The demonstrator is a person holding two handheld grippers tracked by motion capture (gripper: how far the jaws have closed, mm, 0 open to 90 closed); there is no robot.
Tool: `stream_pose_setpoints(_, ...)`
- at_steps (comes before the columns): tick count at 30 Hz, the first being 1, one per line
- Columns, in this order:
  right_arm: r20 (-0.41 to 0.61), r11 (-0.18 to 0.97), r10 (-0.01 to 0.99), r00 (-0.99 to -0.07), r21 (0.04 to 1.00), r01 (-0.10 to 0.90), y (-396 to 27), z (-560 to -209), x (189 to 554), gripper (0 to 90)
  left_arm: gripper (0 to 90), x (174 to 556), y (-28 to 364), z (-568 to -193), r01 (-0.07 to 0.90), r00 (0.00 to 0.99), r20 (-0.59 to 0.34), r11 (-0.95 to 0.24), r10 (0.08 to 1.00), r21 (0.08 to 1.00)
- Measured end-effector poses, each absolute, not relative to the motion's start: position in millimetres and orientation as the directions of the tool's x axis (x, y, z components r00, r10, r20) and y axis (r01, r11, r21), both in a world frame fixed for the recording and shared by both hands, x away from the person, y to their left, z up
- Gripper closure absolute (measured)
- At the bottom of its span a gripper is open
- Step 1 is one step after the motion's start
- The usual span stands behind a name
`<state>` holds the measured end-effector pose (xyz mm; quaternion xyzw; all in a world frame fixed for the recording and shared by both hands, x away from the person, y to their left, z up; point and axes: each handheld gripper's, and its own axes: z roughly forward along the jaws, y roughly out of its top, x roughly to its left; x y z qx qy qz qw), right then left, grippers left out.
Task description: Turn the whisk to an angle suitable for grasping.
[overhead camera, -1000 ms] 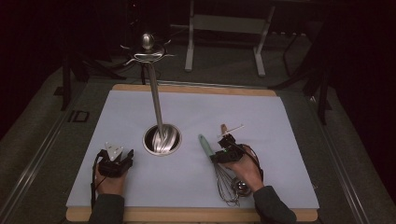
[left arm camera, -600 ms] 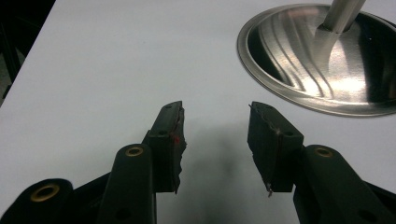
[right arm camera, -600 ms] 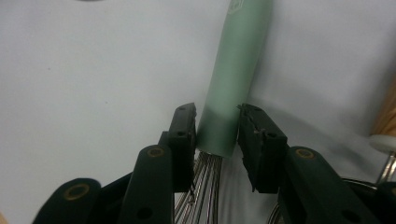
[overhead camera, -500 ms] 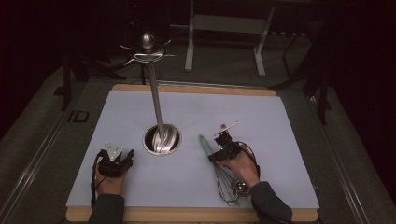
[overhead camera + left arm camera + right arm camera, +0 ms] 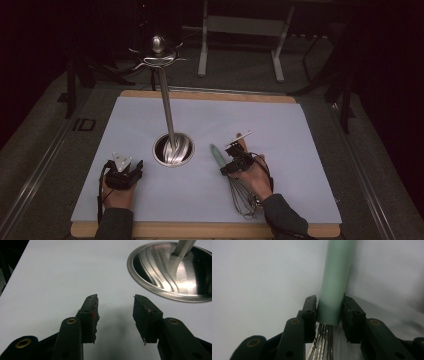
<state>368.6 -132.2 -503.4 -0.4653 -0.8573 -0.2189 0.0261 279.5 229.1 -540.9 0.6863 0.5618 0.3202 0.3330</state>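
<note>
The whisk [image 5: 239,192] is lying near the table's [image 5: 300,130] near edge, right of middle, its green handle sitting between the right tongs [image 5: 329,312], which have just been closing and are now touching it. It could roll free if pinched off-centre. The left tongs [image 5: 115,312] are gaping, empty. One whisk, one hook stand [image 5: 172,147] farther back.

Left gripper [image 5: 127,169] is resting low on the table at the near left, held in the left hand [image 5: 117,192], jaws standing apart with nothing between them. Right gripper [image 5: 231,161] is sitting in the right hand [image 5: 257,180] at the near right, pointing away from the person; its jaws have just been closing and are pressing both sides of the whisk handle [image 5: 335,280].
</note>
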Motion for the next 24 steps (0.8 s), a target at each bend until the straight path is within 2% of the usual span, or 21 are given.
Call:
stream_pose_setpoints(17, 0.374, 0.378, 0.728, -0.574, 0.479, 0.792, -127.5, -477.2, 370.3, 69.3, 55.7, 280.1, 230.4, -540.9, 0.563, 0.163, 0.056, -0.140, 0.985, 0.815)
stream_pose_setpoints(24, 0.372, 0.363, 0.717, -0.590, 0.523, 0.771, -128.3, -466.2, 374.1, 69.3, 55.4, 279.5, 230.3, -540.8, 0.558, 0.164, 0.055, -0.138, 0.985, 0.818)
